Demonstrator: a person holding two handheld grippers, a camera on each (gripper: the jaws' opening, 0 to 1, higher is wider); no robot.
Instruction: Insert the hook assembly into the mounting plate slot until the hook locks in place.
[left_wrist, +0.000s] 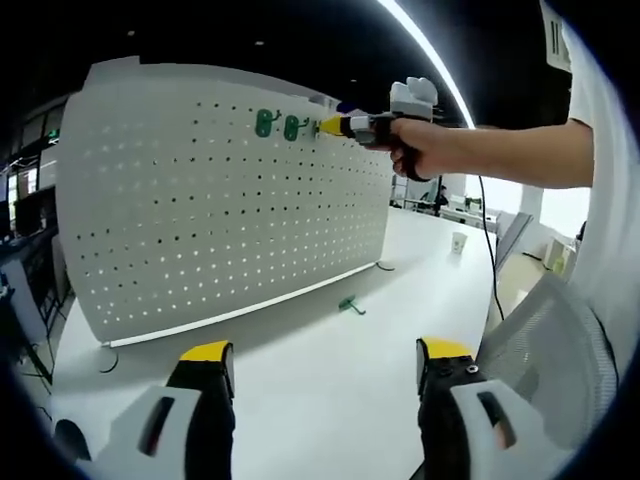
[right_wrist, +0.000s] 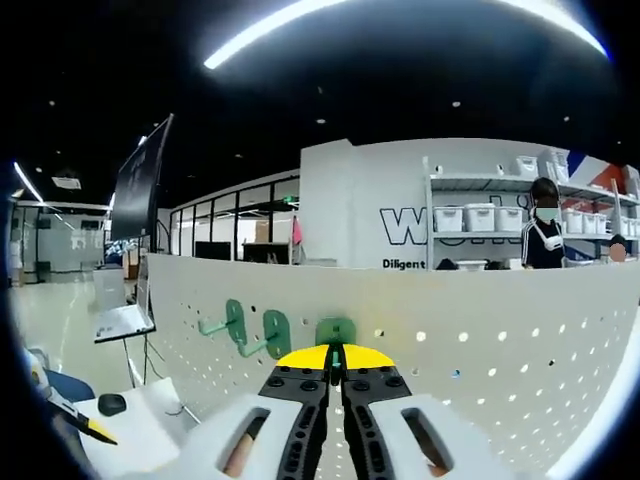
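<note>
We hold the right gripper (right_wrist: 335, 372) up at the top row of the white pegboard (left_wrist: 200, 220), its yellow-tipped jaws pressed together on the green hook assembly (right_wrist: 336, 331), whose plate sits flat against the board face. In the left gripper view the same gripper (left_wrist: 335, 126) reaches in from the right, in the person's hand (left_wrist: 425, 148), with its tip at the board just beside two green hooks (left_wrist: 277, 125) already mounted near the top edge. In the right gripper view those hooks (right_wrist: 250, 328) stand to the left of the one we carry, their arms angling out from the board. We judge the step in hand to be the final seating: the plate looks in contact, but we cannot tell whether its tabs are fully in the holes or locked. To do it well, we should keep the plate square to the board, push straight in, then press down until it stops, and hold the pinch until it resists a light tug. The left gripper (left_wrist: 325, 365) hangs low over the white table (left_wrist: 330, 380), jaws spread and holding nothing. One more green hook (left_wrist: 349, 305) lies on the table near the foot of the board.
</note>
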